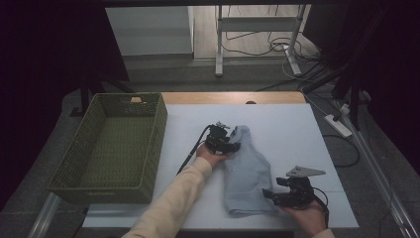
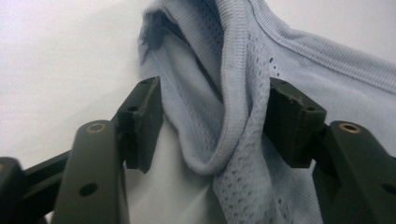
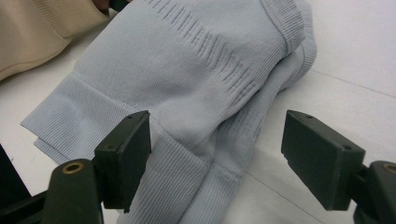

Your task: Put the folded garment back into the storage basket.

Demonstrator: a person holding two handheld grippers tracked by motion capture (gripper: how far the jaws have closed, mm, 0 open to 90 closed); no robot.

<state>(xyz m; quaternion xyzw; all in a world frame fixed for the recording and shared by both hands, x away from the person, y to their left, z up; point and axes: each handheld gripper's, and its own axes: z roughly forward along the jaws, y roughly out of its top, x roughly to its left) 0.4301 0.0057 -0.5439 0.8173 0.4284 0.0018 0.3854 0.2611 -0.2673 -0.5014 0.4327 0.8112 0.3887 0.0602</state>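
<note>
White tabletop (image 1: 277, 129) with a wooden far edge, dim room and cable-strewn floor beyond; an empty green woven basket (image 1: 110, 148) stands at the table's left side, well apart from the work; a pale blue knitted garment (image 1: 246, 171) lies folded lengthwise on the white surface between the two grippers; judged light, limp and slightly stretchy, with ribbed bands and a mesh panel that should give the pads good purchase, it is likely to sag and unfold if lifted by one end alone, so the thicker ribbed hems at either end look the best places to take hold; left gripper (image 1: 229, 140), on an outstretched arm in a cream sleeve (image 1: 173, 203), sits at the far end, jaws partly apart with a hanging fold of hem (image 2: 224, 112) between them, not pinched; right gripper (image 1: 271, 194) rests low at the near end, jaws wide, straddling the ribbed band (image 3: 187, 158) without gripping
</note>
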